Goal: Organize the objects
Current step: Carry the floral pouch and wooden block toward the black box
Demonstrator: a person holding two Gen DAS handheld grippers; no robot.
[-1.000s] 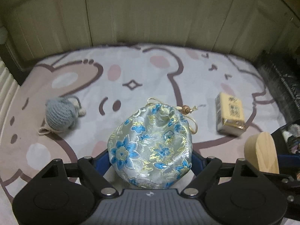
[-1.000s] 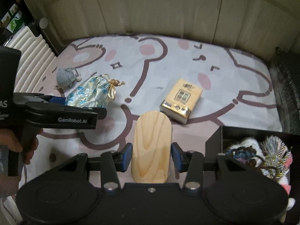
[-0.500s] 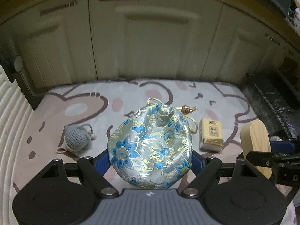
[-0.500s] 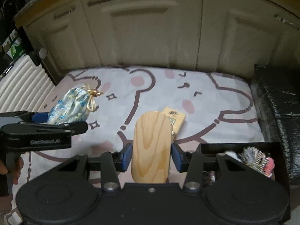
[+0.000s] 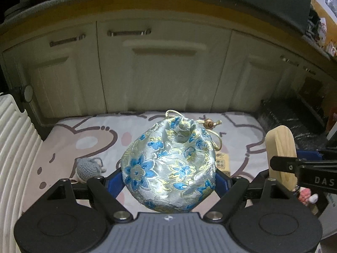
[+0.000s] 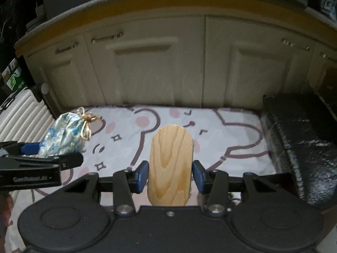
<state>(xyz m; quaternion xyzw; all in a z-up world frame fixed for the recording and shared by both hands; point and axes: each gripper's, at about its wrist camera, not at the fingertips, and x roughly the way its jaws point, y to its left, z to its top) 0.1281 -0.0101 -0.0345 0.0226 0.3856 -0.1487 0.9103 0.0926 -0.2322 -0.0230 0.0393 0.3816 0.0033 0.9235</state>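
Both claws lifted clear of the cartoon mat [image 5: 101,135] since the earlier frames, cabinets [image 5: 164,71] now filling the upper view, loads unchanged

Left to right:
- white ribbed case [image 5: 14,147] at far left edge, untouched
- grey knitted ball [image 5: 88,166] left lying on the mat, just left of the left claw's finger
- left claw [image 5: 168,179] clenched on the floral drawstring pouch [image 5: 170,164], blue pads pressing into both flanks, pouch held off the mat, cord and bead hanging at its top right
- yellow tissue pack [image 5: 223,162] on the mat, mostly hidden behind the pouch
- right claw [image 6: 170,175] grasping the oval wooden block [image 6: 170,164] by its long sides, block upright between blue pads, raised above the mat
- black wrapped box [image 6: 301,139] along the mat's right edge; small trinkets [image 5: 305,194] peeking below the right claw in the left wrist view, container not visible now

Risks, judged:
- soft pouch squeezed low on its bulge, could slump or slide out if swung quickly
- loose cord could snag on the other claw, both close together
- smooth wooden block gripped near its lower part, could pivot or slip if tilted
- drop-off spot out of view, so blind lowering could knock trinkets already stored
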